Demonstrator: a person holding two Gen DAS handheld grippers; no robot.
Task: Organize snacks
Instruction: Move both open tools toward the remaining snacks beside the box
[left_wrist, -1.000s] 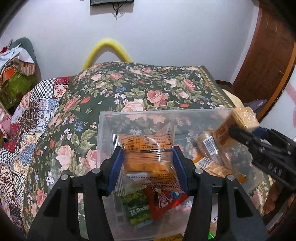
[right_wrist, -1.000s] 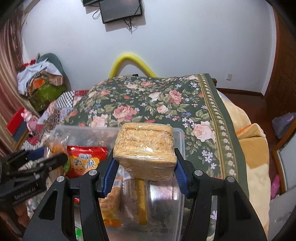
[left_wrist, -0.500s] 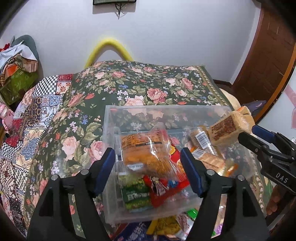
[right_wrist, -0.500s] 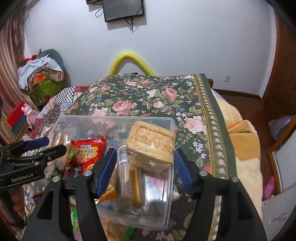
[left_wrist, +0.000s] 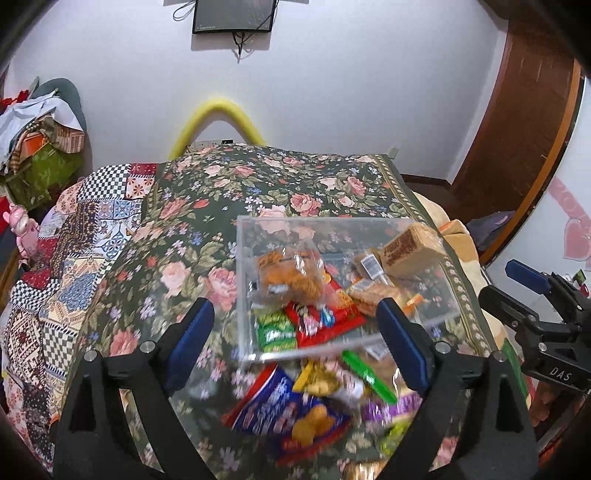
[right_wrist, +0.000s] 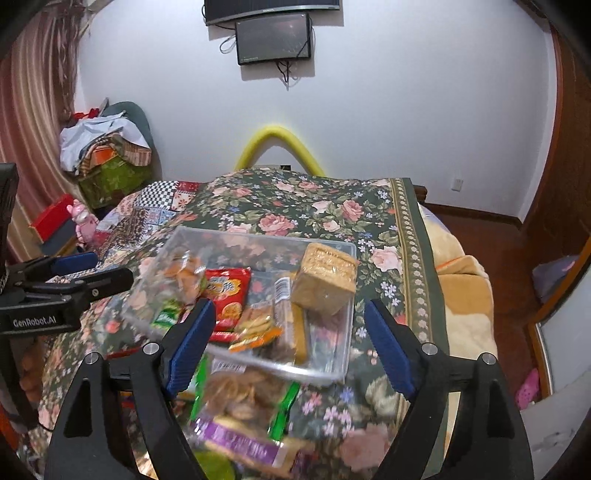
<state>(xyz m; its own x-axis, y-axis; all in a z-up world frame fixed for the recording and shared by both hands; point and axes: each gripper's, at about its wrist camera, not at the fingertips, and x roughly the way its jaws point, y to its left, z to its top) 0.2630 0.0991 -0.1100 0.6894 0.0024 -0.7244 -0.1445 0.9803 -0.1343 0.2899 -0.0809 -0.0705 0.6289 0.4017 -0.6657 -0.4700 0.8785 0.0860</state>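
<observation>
A clear plastic box (left_wrist: 325, 218) (right_wrist: 258, 236) stands on the floral bedspread. In it lie an orange snack bag (left_wrist: 291, 280), a tan cracker pack (left_wrist: 406, 251) (right_wrist: 325, 280), a red packet (left_wrist: 325, 321) (right_wrist: 225, 291) and a green packet (left_wrist: 273, 332). My left gripper (left_wrist: 293, 308) hangs above and short of the box. Its jaws are opening and no pad touches anything. My right gripper (right_wrist: 289, 306) is likewise back from the box, its jaws opening around nothing. Each gripper also shows at the edge of the other's view, the right gripper (left_wrist: 517, 291) and the left gripper (right_wrist: 92, 269).
Loose snacks lie in front of the box, among them a blue bag (left_wrist: 280, 406) and a purple pack (right_wrist: 236, 439). A patchwork quilt (left_wrist: 92, 229) covers the bed's left. A yellow foam arch (left_wrist: 218, 110) stands at the wall, clothes (right_wrist: 107, 147) are piled left, and the bed edge drops off right.
Both grippers opened and let go: the orange bag and the cracker pack dropped into the box. Both grippers then drew back and up, bringing the loose snacks into view.
</observation>
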